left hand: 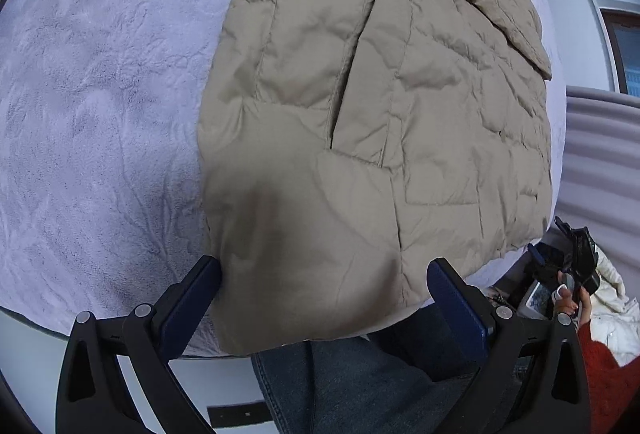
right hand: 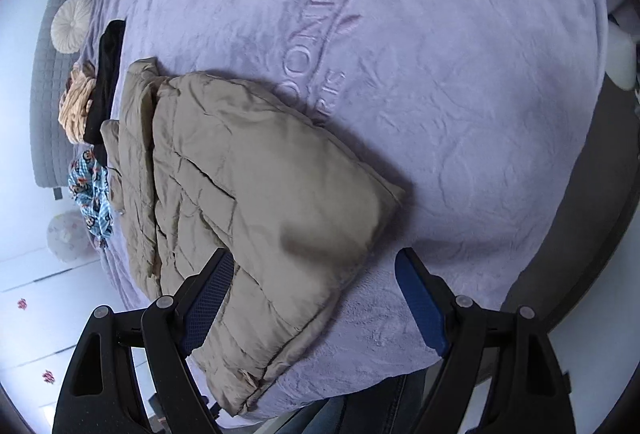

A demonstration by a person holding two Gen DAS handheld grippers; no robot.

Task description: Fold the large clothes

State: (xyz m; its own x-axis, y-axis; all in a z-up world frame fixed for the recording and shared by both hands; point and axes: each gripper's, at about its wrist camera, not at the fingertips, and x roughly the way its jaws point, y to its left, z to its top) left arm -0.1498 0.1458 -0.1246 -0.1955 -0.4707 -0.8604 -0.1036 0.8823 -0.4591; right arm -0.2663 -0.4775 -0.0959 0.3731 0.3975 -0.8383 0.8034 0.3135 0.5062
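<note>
on bed, beige jacket below both wide-spread, empty grippers: left, right.

light: soft, cool daylight | shadows: faint | edges: strong fisheye warp, dark corners | blur: slight

Lilac fleece blanket, grey quilted headboard, round white cushion, blue cartoon-print cloth.
</note>
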